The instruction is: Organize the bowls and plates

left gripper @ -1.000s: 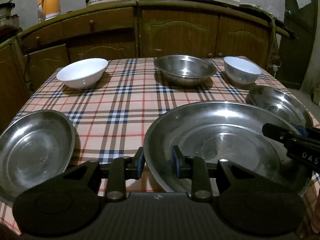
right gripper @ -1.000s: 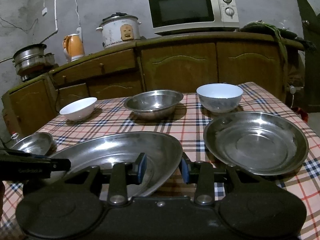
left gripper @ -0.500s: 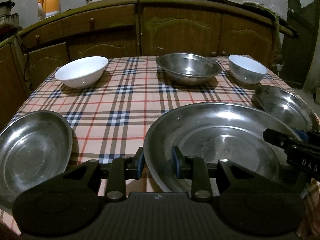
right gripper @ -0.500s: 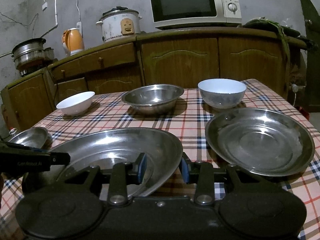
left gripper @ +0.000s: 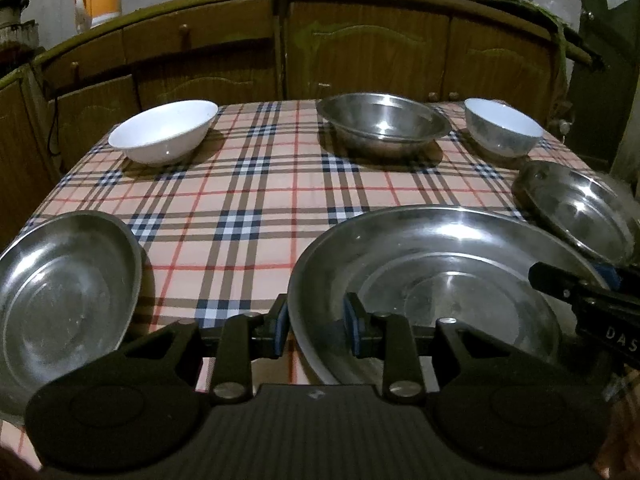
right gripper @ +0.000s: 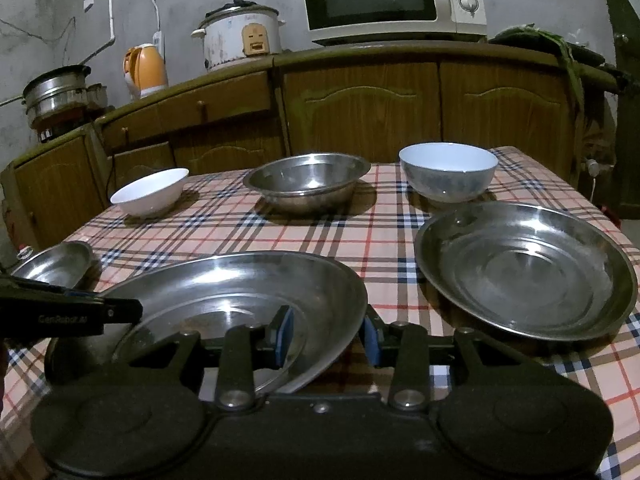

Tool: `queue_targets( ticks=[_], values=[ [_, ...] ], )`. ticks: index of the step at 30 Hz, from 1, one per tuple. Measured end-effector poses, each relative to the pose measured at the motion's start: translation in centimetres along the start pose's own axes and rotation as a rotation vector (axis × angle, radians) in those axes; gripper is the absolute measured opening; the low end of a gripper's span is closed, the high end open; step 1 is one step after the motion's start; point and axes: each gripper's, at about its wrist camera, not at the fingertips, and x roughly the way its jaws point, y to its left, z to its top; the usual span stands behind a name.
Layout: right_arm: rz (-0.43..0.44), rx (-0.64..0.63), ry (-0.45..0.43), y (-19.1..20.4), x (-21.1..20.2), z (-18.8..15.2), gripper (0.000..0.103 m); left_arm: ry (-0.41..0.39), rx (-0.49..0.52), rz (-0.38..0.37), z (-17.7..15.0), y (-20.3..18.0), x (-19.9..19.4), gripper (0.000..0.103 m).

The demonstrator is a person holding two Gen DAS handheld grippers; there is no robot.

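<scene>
A large steel plate (left gripper: pixel 440 276) (right gripper: pixel 240 292) is at the table's near middle. My left gripper (left gripper: pixel 314 322) straddles its left rim and my right gripper (right gripper: pixel 326 330) straddles its right rim, jaws a little apart; the grip is not clear. A smaller steel plate lies at the left (left gripper: pixel 64 300) (right gripper: pixel 56 266) and another at the right (left gripper: pixel 580 212) (right gripper: pixel 528 268). At the back stand a white bowl (left gripper: pixel 164 130) (right gripper: pixel 148 192), a steel bowl (left gripper: pixel 382 122) (right gripper: pixel 306 180) and a second white bowl (left gripper: pixel 502 126) (right gripper: pixel 448 176).
The table has a plaid cloth (left gripper: pixel 256 200). Brown wooden cabinets (right gripper: pixel 360 108) run behind it, with a microwave (right gripper: pixel 392 0), a rice cooker (right gripper: pixel 240 36), an orange kettle (right gripper: pixel 146 64) and steel pots (right gripper: pixel 56 92) on top.
Both views have dropped slightly and moved a little toward the table; the grippers stay at the large plate's two rims. The dishes have not moved.
</scene>
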Motion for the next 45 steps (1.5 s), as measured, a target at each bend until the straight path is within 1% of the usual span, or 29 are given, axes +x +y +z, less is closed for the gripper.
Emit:
queue_targets(
  ticks=[16, 20, 22, 24, 26, 28, 29, 30, 32, 33, 34, 37, 41, 43, 45],
  values=[
    [0.0, 0.01, 0.057, -0.1, 0.6, -0.6, 0.05, 0.059, 0.001, -0.006, -0.8, 0.0, 0.6, 0.03],
    [-0.007, 0.01, 0.065, 0.0, 0.6, -0.8, 0.051, 0.059, 0.006, -0.003, -0.9, 0.0, 0.5, 0.031],
    [-0.009, 0.01, 0.061, 0.0, 0.5, -0.8, 0.053, 0.058, 0.004, -0.003, -0.9, 0.0, 0.5, 0.032],
    [-0.018, 0.007, 0.051, 0.0, 0.3, -0.8, 0.064, 0.058, 0.0, -0.003, -0.9, 0.0, 0.4, 0.033],
    [-0.033, 0.009, 0.042, -0.1, 0.2, -0.8, 0.071, 0.059, -0.005, -0.002, -0.9, 0.1, 0.3, 0.033],
    [-0.047, 0.019, 0.037, -0.4, 0.0, -0.7, 0.072, 0.063, -0.01, 0.004, -0.9, 0.2, 0.1, 0.041],
    [-0.054, 0.029, 0.034, -0.6, -0.1, -0.8, 0.074, 0.062, -0.013, 0.008, -0.9, 0.2, 0.0, 0.042],
    [-0.055, 0.037, 0.03, -0.7, -0.2, -0.8, 0.077, 0.062, -0.016, 0.011, -1.0, 0.3, -0.1, 0.046],
    [-0.055, 0.057, 0.013, -1.0, -0.7, -0.8, 0.08, 0.059, -0.029, 0.016, -1.0, 0.4, -0.5, 0.049],
    [-0.058, 0.061, 0.004, -1.0, -1.0, -0.7, 0.081, 0.058, -0.036, 0.014, -1.0, 0.5, -0.6, 0.052],
    [-0.067, 0.062, -0.005, -1.0, -1.3, -0.7, 0.081, 0.057, -0.041, 0.015, -0.9, 0.5, -0.8, 0.057],
    [-0.117, 0.055, -0.02, -0.7, -2.3, -0.5, 0.082, 0.047, -0.051, 0.022, -0.8, 0.6, -1.5, 0.067],
    [-0.144, 0.055, -0.035, -0.4, -3.4, -0.3, 0.082, 0.042, -0.053, 0.015, -0.4, 0.5, -2.4, 0.074],
    [-0.153, 0.038, -0.039, 0.0, -3.9, -0.2, 0.082, 0.035, -0.051, 0.018, -0.3, 0.5, -3.0, 0.079],
    [-0.156, 0.022, -0.041, 0.6, -4.3, -0.1, 0.082, 0.029, -0.051, 0.021, -0.2, 0.4, -3.5, 0.081]
  ],
)
